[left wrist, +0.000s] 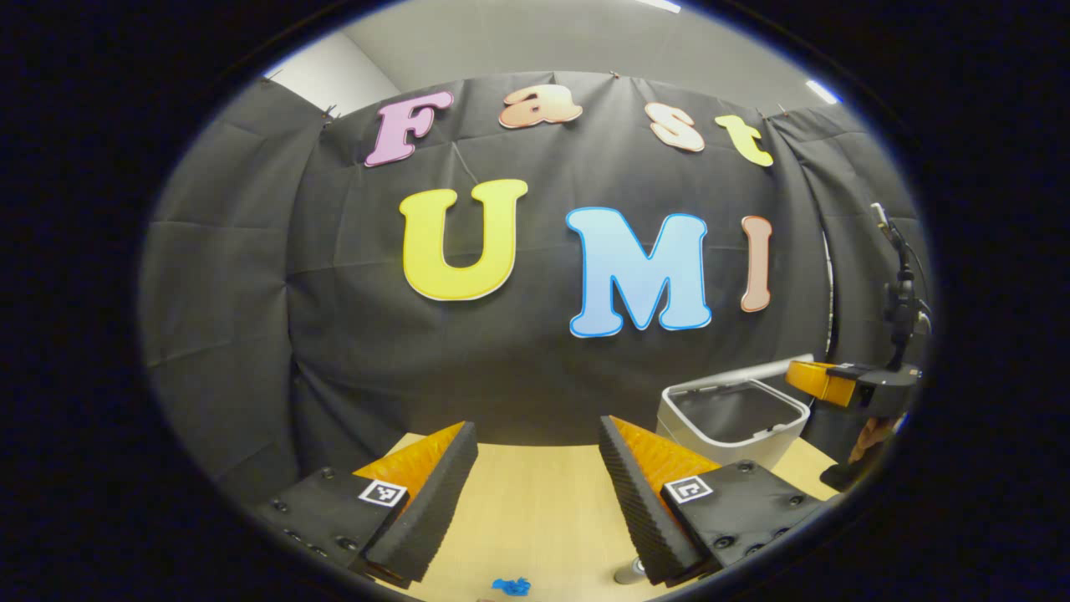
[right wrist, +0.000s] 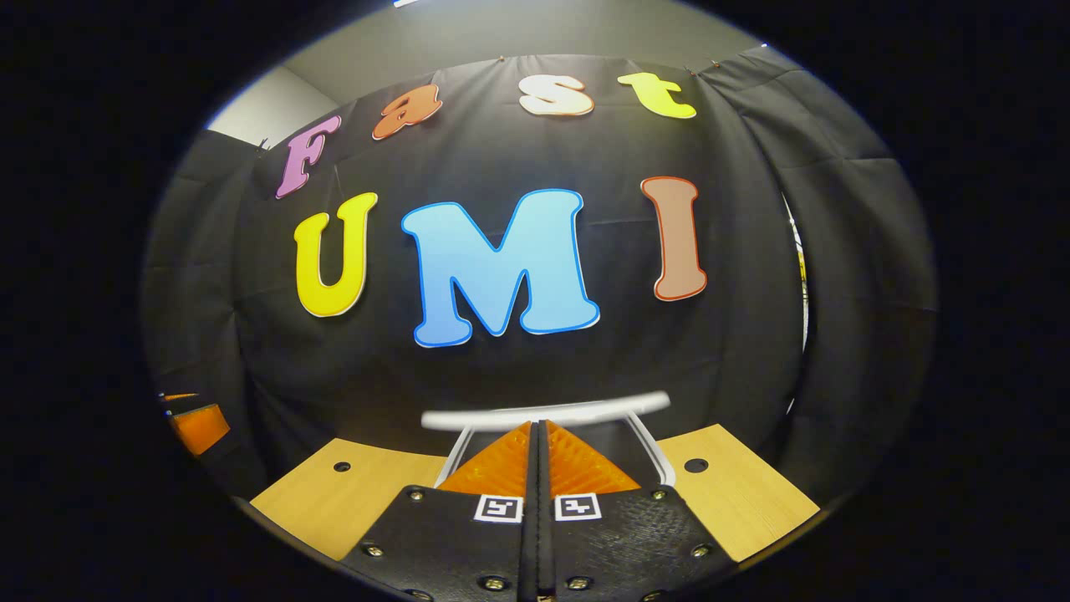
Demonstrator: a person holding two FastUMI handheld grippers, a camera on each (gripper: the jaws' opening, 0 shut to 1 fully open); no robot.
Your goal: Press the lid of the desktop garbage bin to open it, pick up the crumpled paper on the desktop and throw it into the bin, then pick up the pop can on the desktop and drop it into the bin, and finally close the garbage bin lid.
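The white desktop bin stands at the right on the wooden table. Its top shows a dark inside, and the lid stands raised behind it. My left gripper is open over the table, left of the bin, with nothing between its fingers. My right gripper hovers at the bin's far right edge. In the right gripper view my right gripper is shut with nothing in it, right above the bin's rim, and the lid's edge is a blurred white band just beyond the tips.
A small blue scrap lies near the table's front edge. A grey round thing peeks out beside my left gripper's right finger, too hidden to name. A stand with a device rises at the far right. Holes dot the tabletop.
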